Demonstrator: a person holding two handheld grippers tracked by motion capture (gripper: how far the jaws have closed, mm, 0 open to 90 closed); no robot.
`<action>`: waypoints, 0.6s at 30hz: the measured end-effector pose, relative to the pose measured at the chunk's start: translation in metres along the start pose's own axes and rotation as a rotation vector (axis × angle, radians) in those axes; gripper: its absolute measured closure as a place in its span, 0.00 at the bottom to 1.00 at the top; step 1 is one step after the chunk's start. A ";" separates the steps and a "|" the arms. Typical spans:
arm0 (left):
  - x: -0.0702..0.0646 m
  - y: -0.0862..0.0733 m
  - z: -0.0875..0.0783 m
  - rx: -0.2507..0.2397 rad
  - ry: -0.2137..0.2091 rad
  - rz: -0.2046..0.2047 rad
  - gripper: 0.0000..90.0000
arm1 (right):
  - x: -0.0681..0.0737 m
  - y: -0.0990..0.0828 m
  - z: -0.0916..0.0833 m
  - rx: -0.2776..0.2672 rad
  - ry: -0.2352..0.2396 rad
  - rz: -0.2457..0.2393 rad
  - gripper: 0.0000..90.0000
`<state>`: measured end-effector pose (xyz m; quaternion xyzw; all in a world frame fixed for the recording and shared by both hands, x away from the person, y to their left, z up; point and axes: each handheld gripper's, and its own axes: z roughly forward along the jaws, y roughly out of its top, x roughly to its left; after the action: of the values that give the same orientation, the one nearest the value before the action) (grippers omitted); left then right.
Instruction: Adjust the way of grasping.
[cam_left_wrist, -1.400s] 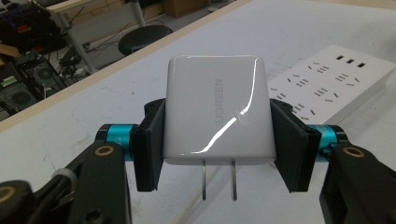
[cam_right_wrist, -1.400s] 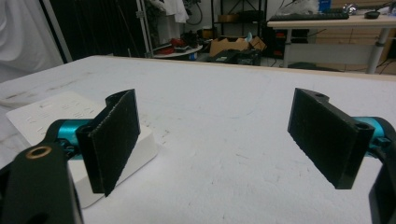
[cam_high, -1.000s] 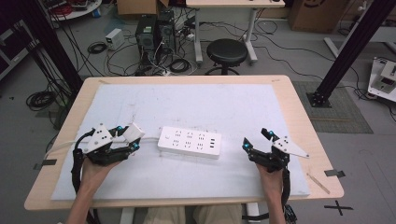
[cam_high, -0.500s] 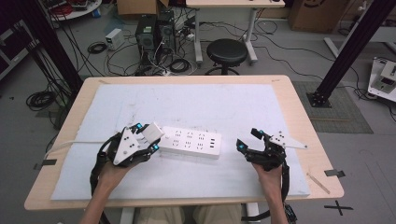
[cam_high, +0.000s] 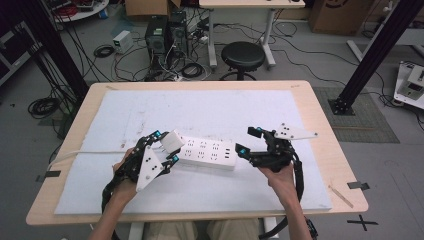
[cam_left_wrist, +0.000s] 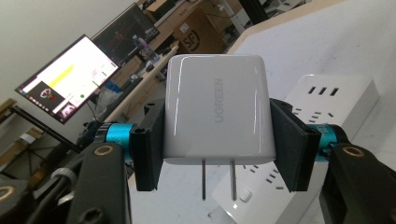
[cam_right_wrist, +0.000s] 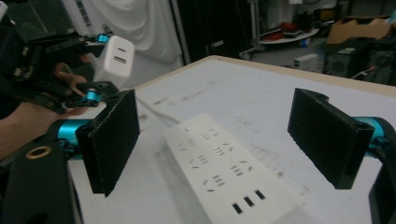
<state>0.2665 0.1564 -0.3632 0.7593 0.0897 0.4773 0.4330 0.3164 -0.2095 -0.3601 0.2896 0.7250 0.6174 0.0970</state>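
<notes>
power strip on mat mid-table, charger over its left end, right hand-held gripper at its right end.

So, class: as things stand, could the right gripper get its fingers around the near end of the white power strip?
Probably yes. The right gripper hangs open beside the power strip, with nothing between them; the left gripper, holding the charger, is at the far end.

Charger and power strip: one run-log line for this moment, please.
left hand-held gripper: shut on charger | prongs: bare, above power strip | right hand-held gripper: open, empty
</notes>
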 end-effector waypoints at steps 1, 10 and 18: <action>-0.001 0.002 0.001 -0.004 0.007 0.022 0.47 | 0.002 0.003 0.003 0.012 0.014 -0.008 0.19; -0.023 0.017 0.006 -0.037 0.065 0.226 0.47 | 0.016 0.014 0.019 0.067 0.088 -0.039 0.19; -0.032 0.025 0.008 -0.079 0.077 0.290 0.47 | 0.030 0.021 0.045 0.122 0.219 -0.042 0.19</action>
<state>0.2494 0.1187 -0.3663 0.7278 -0.0230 0.5667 0.3854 0.3205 -0.1536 -0.3433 0.2107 0.7733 0.5979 0.0123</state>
